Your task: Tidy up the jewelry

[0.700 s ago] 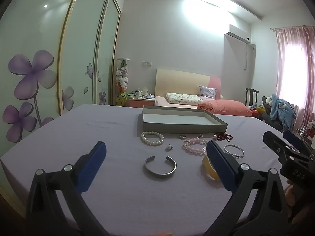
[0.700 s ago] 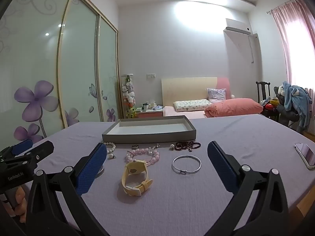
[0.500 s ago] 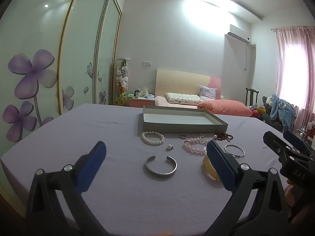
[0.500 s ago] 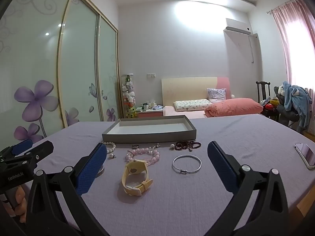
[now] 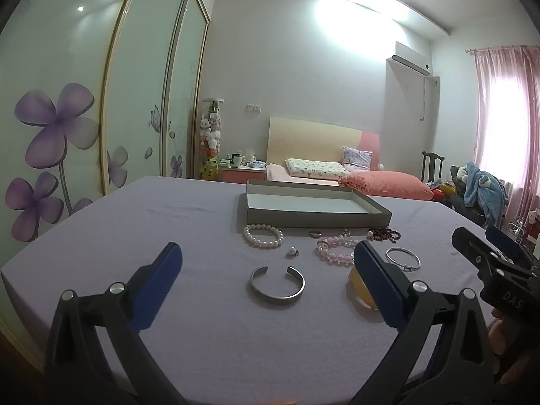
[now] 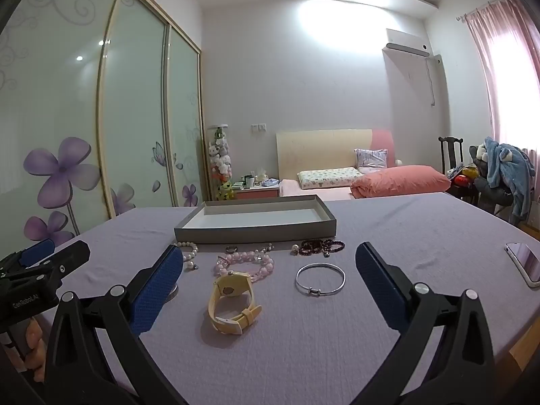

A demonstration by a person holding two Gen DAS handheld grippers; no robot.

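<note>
We have not begun, judging by the bare tray (image 5: 317,217) and all the jewelry (image 6: 248,265) lying on the purple cloth (image 5: 168,222) just before it, with our left gripper (image 5: 266,270) and right gripper (image 6: 270,270) both spread wide, holding nothing

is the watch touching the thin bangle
Apart. The right wrist view shows bare purple cloth between the watch and the thin bangle.

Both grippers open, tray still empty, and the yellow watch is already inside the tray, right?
Not quite. The yellow watch lies on the purple tablecloth, in front of the tray, as the right wrist view shows. The left gripper and right gripper are open, tray empty.
</note>
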